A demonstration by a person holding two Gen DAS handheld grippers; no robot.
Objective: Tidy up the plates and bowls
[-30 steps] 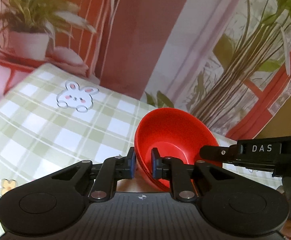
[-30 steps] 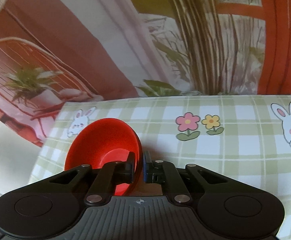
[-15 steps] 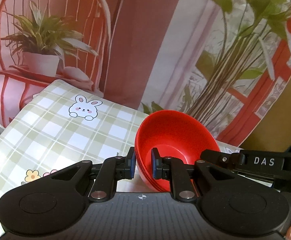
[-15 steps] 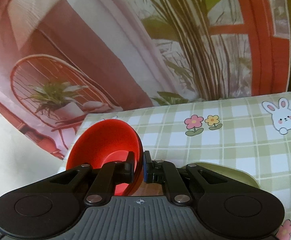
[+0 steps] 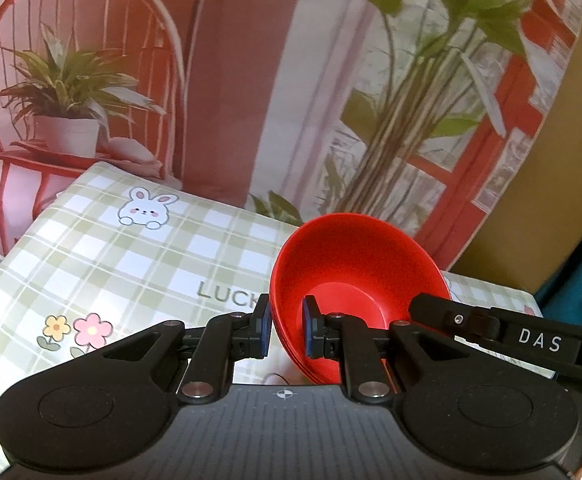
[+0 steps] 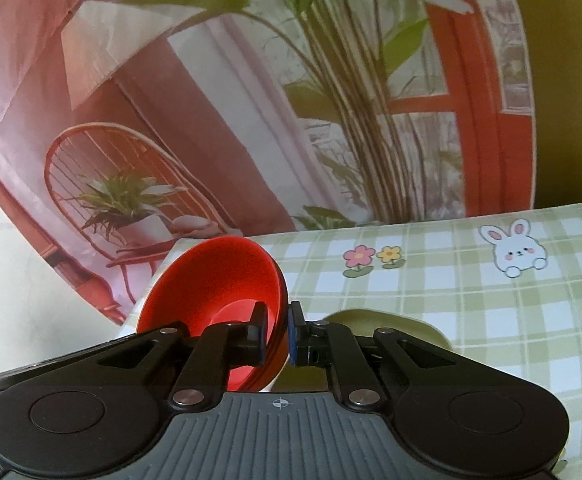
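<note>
A stack of red bowls [image 5: 355, 276] is held tilted above the green checked tablecloth [image 5: 131, 264]. My left gripper [image 5: 286, 332] is shut on its left rim. My right gripper [image 6: 278, 334] is shut on the opposite rim of the same red bowls [image 6: 215, 276]. The right gripper's black finger marked DAS [image 5: 491, 330] shows at the right of the left wrist view. A pale green dish [image 6: 391, 322] lies on the cloth just behind the right gripper, mostly hidden by it.
The tablecloth [image 6: 451, 292] has rabbit and flower prints. A printed backdrop [image 5: 251, 80] with a chair and plants hangs right behind the table's far edge. A yellow wall [image 5: 551, 160] is at the right.
Both grippers have risen and drawn back with the red bowls; more of the tablecloth shows now, and the pale green dish has come into the right wrist view.
</note>
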